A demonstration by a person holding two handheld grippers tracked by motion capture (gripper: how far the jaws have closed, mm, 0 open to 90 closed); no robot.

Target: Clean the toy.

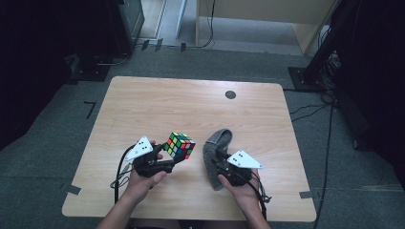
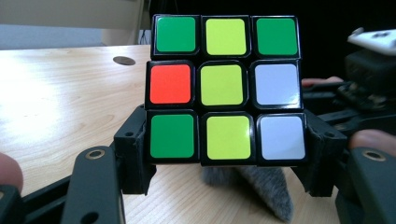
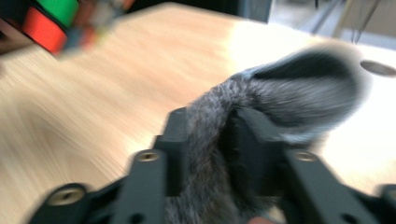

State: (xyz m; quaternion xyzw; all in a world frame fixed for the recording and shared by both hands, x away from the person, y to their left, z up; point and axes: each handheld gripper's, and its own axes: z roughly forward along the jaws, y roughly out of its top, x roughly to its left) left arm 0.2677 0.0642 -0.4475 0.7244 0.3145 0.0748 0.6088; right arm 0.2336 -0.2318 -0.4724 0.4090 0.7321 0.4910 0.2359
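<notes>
From the high view, the left tool (image 1: 171,155) sits at the near left of the surface (image 1: 143,105), its jaws partly apart and clamped on the sides of a cube (image 1: 179,145), which is held just above the wood and tipped so one corner points away from the person. The right tool (image 1: 220,164) lies at the near right, its jaws nearly together on a grey furry cloth (image 1: 216,152); the cloth's long axis runs away from the person, its far end curling over toward the round hole (image 1: 230,94) farther up the surface, its near end under the tool. Cube and cloth are near each other but apart. In the left gripper view, the left tool (image 2: 226,142) grips the cube (image 2: 225,91) by its bottom row, one black jaw pressed to each side, and the face toward the camera stands square and upright (green, yellow and green along the top; red, yellow and white in the middle; green, yellow and white below). A bit of the cloth (image 2: 261,184) shows beneath the cube. In the right gripper view, which is blurred, the right tool (image 3: 210,140) has its jaws close together with the cloth (image 3: 280,93) pinched between them; the cloth rises from the jaws and bends to the right. The cube (image 3: 56,18) is at the upper left corner there.
</notes>
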